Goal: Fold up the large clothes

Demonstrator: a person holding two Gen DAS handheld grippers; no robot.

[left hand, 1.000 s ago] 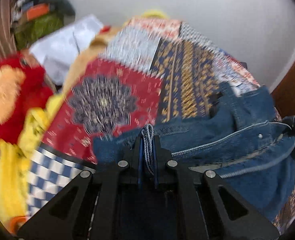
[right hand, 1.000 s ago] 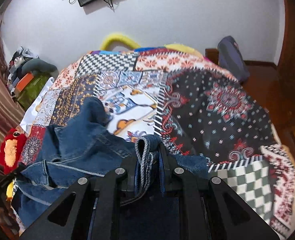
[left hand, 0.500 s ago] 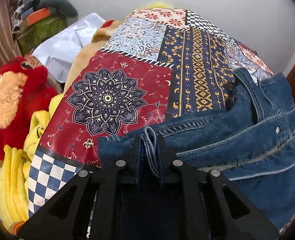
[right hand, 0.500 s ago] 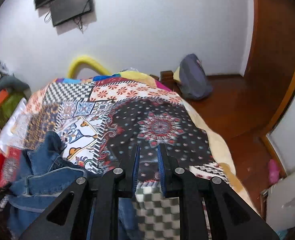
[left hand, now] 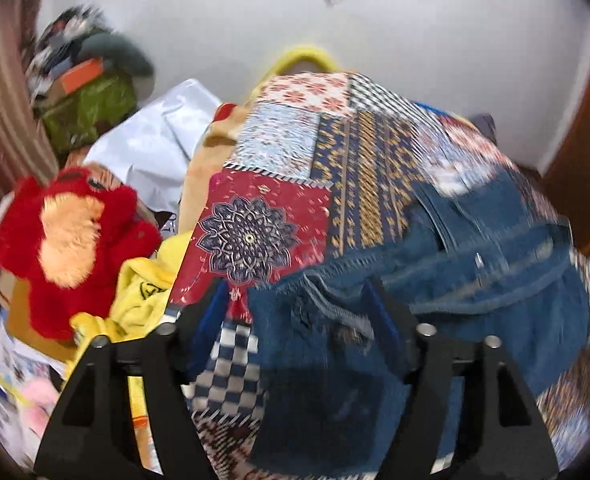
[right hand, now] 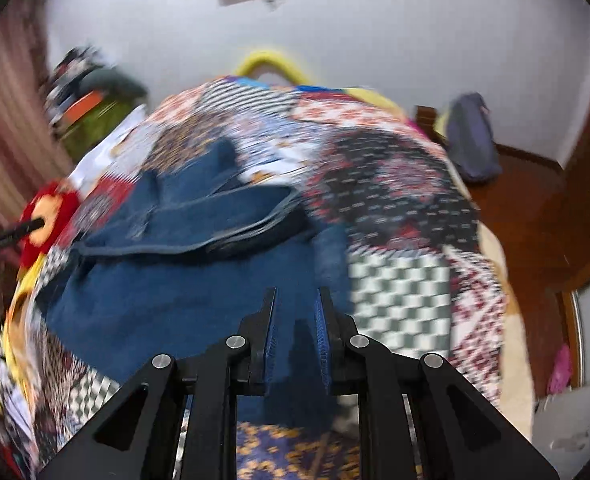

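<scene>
Blue denim jeans (left hand: pixel 475 280) lie crumpled on a patchwork bedspread (left hand: pixel 255 232). My left gripper (left hand: pixel 295 284) hovers over their near left edge. Its jaws are opening and stand wide apart; denim lies below and between them, and the pads do not press it. In the right wrist view the jeans (right hand: pixel 183 280) spread across the near left of the bedspread (right hand: pixel 399 208). My right gripper (right hand: pixel 296 294) is shut with nothing in it, just above the denim's right edge. Both views are blurred by motion.
A red plush toy (left hand: pixel 67 236), yellow cloth (left hand: pixel 143 284) and a white bag (left hand: pixel 155 140) crowd the bed's left side. Stacked belongings (left hand: pixel 87 92) stand by the wall. A dark bag (right hand: pixel 471 140) sits on the wooden floor (right hand: pixel 535 208) to the right.
My left jaws have spread and let go of the denim fold, and that hand has risen. My right gripper dropped its denim fold earlier and has swung back over the jeans.
</scene>
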